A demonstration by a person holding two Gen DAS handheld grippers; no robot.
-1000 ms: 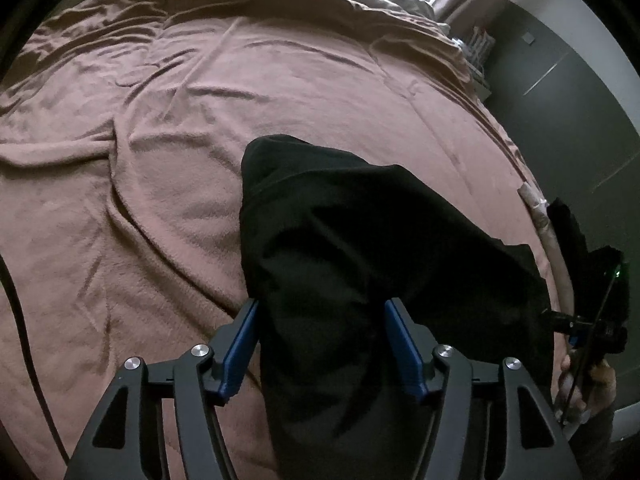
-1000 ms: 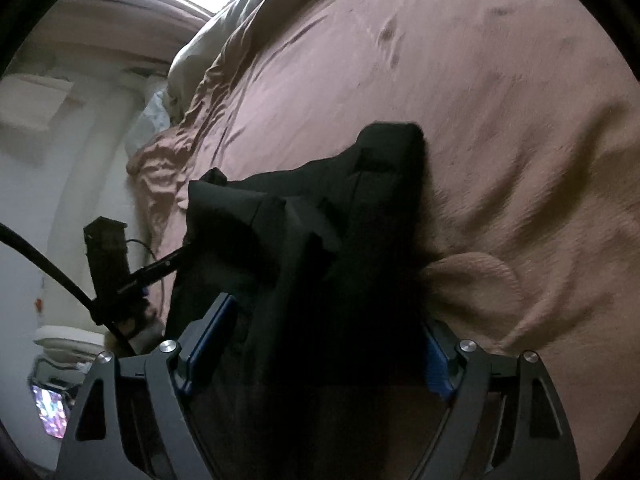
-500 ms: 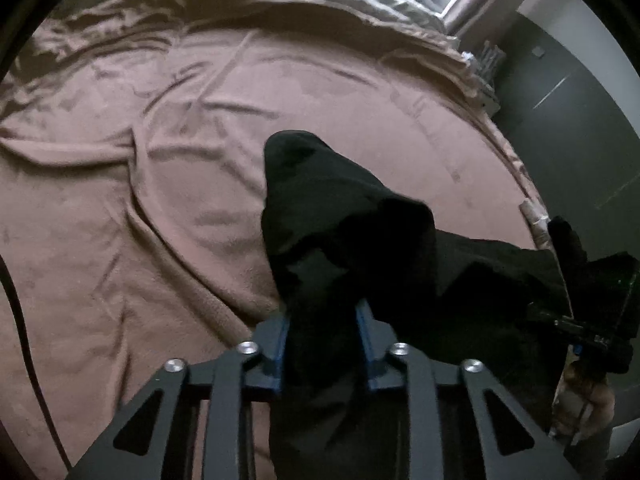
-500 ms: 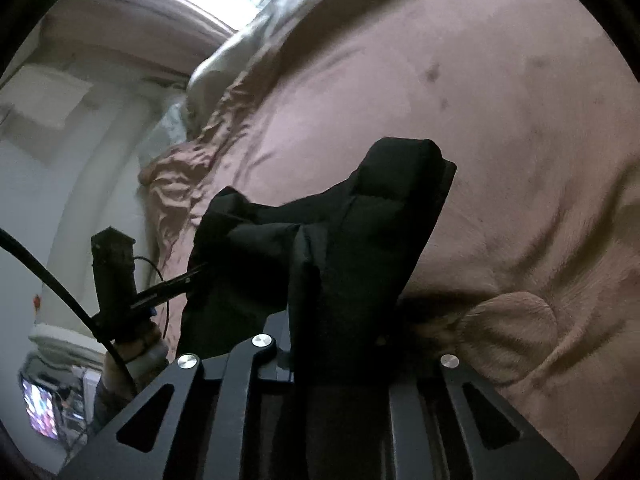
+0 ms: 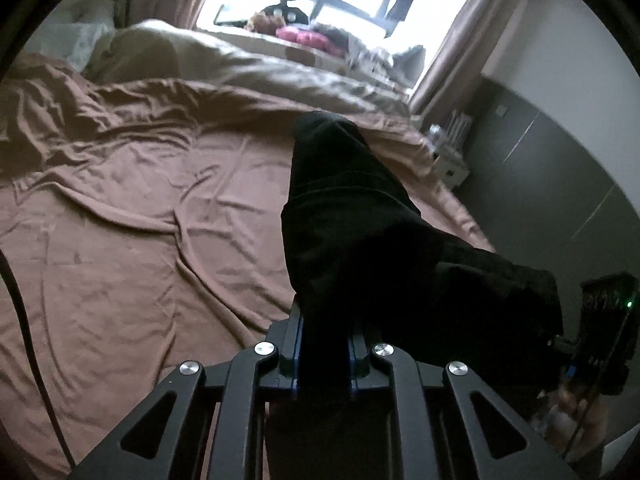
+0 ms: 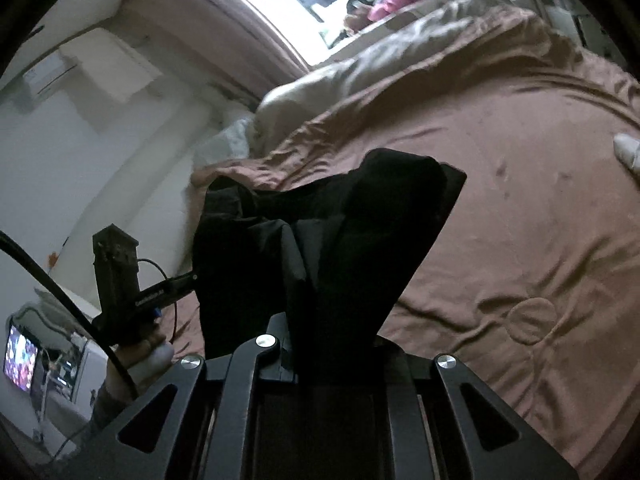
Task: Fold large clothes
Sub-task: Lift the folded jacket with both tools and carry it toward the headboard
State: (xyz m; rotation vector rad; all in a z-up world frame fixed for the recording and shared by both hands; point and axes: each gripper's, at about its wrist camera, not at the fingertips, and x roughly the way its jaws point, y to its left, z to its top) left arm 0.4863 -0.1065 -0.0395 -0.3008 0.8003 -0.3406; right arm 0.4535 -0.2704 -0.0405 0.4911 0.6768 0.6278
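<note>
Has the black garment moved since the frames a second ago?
Yes. The black garment has risen off the brown bedspread; it lay flat there before. Both grippers' jaws have just been closing on it, left gripper and right gripper.

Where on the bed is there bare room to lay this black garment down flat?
The brown blanket is bare left of the black garment, up to the beige duvet. In the right wrist view it is bare right of the garment. Crowded: the near edge, where both grippers grip.

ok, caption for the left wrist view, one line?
Left gripper, jaws shut on the black garment, lifts it above the brown bedspread.
</note>
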